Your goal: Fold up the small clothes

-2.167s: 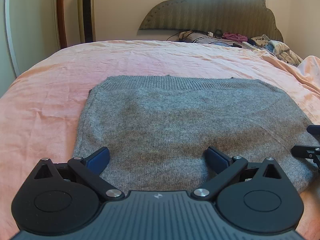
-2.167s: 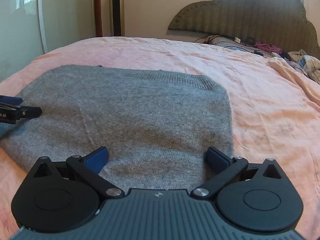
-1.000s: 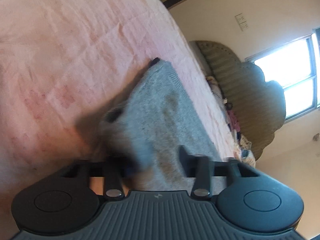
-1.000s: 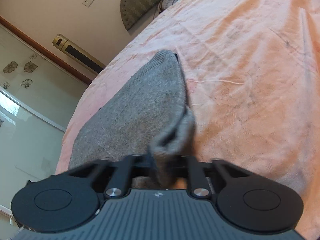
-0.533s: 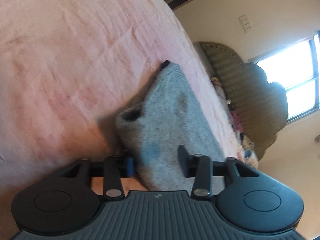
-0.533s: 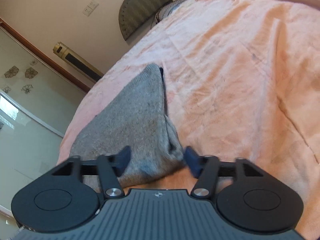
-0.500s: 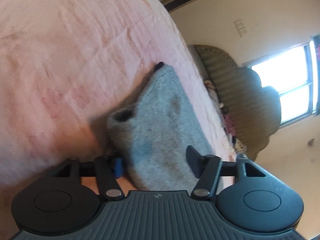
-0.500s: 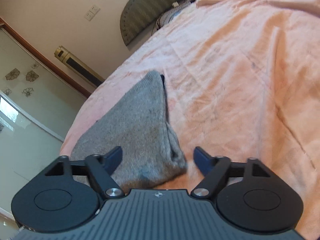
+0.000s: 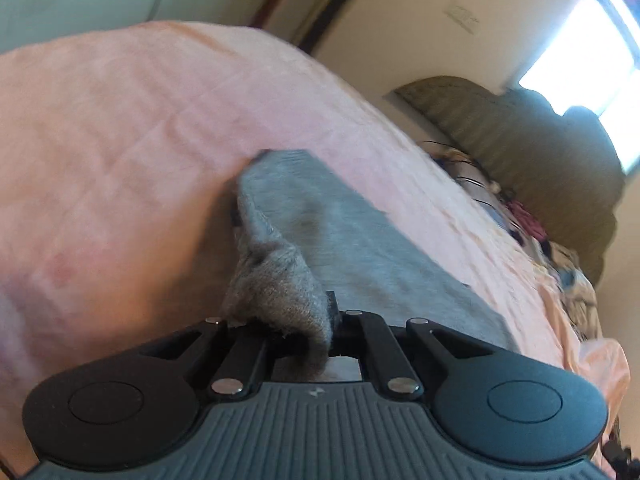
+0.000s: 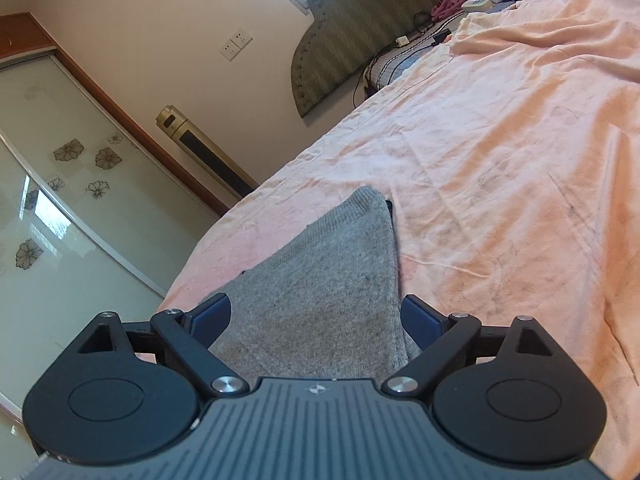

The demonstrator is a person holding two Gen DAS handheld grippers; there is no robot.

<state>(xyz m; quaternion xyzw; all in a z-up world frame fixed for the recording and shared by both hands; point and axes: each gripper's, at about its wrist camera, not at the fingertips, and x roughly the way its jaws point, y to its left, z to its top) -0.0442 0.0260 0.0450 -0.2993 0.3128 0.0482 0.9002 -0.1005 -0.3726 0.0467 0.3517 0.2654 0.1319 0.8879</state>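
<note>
Sweater (image 10: pixel 328 300), grey knit, lies folded on the bed (image 10: pixel 500 184), on its pink sheet. Left gripper (image 9: pixel 316 328) is clamped on a bunched corner of it, raised off the sheet. Right gripper (image 10: pixel 316 316) is opening wide, pads clear of the fabric between them.

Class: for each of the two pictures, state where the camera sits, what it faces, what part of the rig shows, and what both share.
Left wrist: on the left claw, shut on a corner of the grey knitted garment, facing along the pink bedsheet.
Right wrist: on the right claw, its jaws opening with the garment between them.
Shared: garment, sheet, olive padded headboard.
</note>
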